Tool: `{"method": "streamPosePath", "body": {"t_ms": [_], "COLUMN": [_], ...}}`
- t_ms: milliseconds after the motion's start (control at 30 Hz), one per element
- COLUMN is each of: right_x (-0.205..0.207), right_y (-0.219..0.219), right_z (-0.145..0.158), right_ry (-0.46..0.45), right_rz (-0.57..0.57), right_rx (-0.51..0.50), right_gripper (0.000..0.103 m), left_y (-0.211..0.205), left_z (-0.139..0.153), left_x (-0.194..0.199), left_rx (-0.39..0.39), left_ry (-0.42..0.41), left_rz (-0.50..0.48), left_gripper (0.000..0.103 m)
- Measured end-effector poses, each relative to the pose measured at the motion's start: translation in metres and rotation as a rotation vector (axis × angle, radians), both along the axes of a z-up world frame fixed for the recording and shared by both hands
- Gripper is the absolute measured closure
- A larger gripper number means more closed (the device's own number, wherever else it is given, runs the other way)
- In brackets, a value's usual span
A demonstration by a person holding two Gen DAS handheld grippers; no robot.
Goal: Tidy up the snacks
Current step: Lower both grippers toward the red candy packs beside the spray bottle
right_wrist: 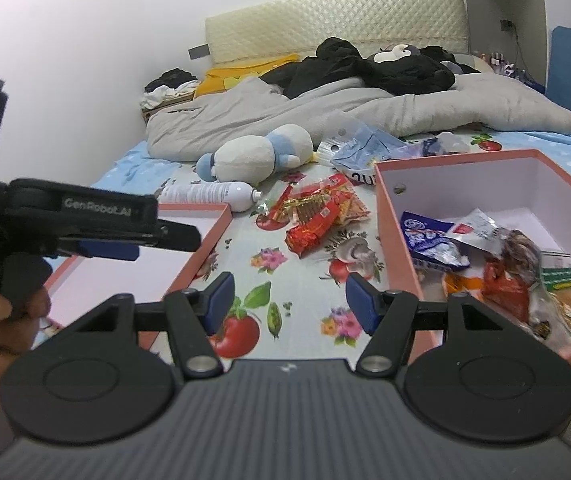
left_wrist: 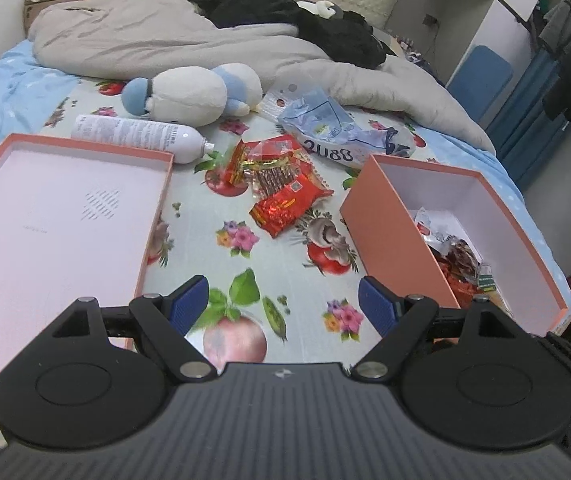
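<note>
While both grippers, left gripper (left_wrist: 283, 306) and right gripper (right_wrist: 289, 303), hover open and empty, red snack packets (left_wrist: 285, 184) lie heaped between lid (left_wrist: 57, 216) and box (right_wrist: 485, 184); grabbing overlapping wrappers risks dragging or dropping one.

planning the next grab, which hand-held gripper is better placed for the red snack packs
Left, probably. The left hand-held gripper is open, empty and points at the red packs; the right hand-held gripper sits nearer the box.
</note>
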State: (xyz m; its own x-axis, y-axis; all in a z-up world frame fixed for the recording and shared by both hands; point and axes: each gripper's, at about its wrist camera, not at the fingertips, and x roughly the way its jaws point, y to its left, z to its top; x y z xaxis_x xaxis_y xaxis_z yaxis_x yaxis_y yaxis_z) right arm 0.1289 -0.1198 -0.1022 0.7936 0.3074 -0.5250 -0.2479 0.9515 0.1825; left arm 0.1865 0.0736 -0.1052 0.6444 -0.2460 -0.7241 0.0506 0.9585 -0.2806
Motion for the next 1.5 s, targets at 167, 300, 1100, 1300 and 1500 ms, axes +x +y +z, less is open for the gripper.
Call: {"method": "streamPosePath", "body": {"t_ms": [167, 300, 1100, 1300, 1500], "right_x": [0.023, 0.041, 0.180, 0.216, 0.233], "right_y": [0.017, 0.029, 0.064, 0.071, 0.083], "right_z": [-0.012, -0.020, -0.103, -0.128, -0.141], "right_ry": [0.005, 0.008, 0.095, 0.135, 0.139], "right_rz": [0.000, 0.003, -0.088, -0.130, -0.138], "right_rx": [0.005, 0.004, 0.015, 0.002, -0.064], "right_gripper": [0.039, 0.039, 0.020, 0.020, 0.020], "left_y": [0.005, 0.008, -0.007, -0.021, -0.032], "left_z": [-0.015, -0.027, -0.101, -0.130, -0.149], "left_x": [0.044, 0.075, 0.256, 0.291, 0.312], "left_rx": [0.026, 0.058, 0.027, 0.092, 0.132], "left_ry": [0.029, 0.037, -0.002, 0.022, 0.037], "left_rz": [-0.039, -0.083, -0.334, -0.373, -0.397], "left_gripper": [0.019, 0.019, 0.019, 0.019, 0.018]}}
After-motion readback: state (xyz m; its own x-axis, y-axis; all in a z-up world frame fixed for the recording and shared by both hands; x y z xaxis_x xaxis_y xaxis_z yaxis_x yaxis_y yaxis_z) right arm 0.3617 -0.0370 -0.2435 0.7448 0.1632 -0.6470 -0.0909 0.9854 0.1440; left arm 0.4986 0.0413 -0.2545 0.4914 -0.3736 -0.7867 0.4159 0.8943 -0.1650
